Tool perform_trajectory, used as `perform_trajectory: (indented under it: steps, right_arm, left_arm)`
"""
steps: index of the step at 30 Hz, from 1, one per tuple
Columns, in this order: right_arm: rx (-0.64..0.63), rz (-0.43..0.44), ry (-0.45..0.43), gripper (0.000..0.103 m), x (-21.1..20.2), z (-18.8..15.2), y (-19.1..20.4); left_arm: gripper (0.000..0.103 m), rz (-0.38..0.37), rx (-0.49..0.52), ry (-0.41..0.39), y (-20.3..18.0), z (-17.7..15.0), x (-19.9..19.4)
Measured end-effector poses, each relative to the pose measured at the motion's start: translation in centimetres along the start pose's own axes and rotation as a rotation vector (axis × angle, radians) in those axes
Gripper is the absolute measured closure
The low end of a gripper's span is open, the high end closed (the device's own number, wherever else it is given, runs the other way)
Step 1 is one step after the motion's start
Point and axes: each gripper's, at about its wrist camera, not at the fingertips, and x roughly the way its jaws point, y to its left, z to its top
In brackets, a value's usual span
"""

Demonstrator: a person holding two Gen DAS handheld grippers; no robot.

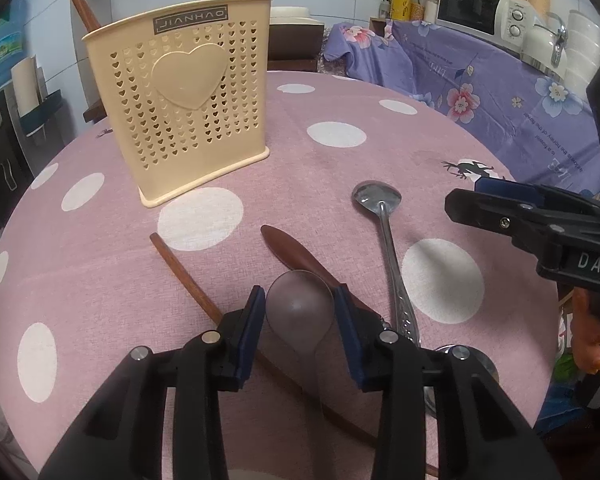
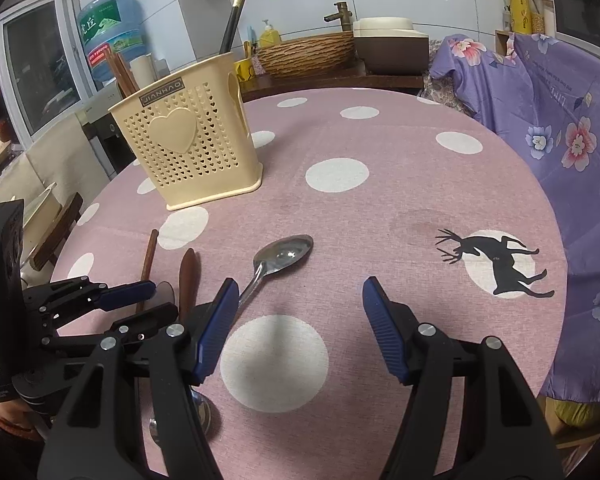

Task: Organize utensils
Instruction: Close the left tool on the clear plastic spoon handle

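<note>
Now the left tongs [image 1: 300, 308] bracketed the bowl of a translucent plastic spoon [image 1: 300, 312], pads at its sides, though I could not tell if they pressed. It looked light, stiff and slippery; the bowl's edges seemed the best hold. Right tongs [image 2: 296, 320] stood apart, empty. Beyond, on open bench [image 1: 100, 280], waited the utensil holder [image 1: 184, 100].

Cream perforated utensil holder [image 1: 188, 108] with heart relief, upright on the table, handles rising from it. Before it lie a translucent plastic spoon [image 1: 300, 312], a brown wooden spoon [image 1: 296, 256] partly beneath it, a wooden chopstick [image 1: 184, 276], and a steel spoon [image 1: 384, 216], bowl upward
</note>
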Motion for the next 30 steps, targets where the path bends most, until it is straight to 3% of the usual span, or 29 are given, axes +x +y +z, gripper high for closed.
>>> perform_trajectory:
  steps: [6, 17, 30]
  right_arm:
    - [0.005, 0.014, 0.024, 0.038, 0.5, -0.1, 0.1]
    - [-0.05, -0.027, 0.129, 0.038, 3.3, 1.1, 2.2]
    - [-0.091, -0.1, 0.259, 0.041, 7.7, 2.9, 3.5]
  left_arm:
    - [0.066, 0.002, -0.054, -0.048, 0.8, 0.3, -1.2]
    - [0.066, 0.091, -0.209, -0.285, 3.4, 1.6, -8.5]
    - [0.066, 0.084, -0.241, -0.309, 4.1, 0.8, -9.0]
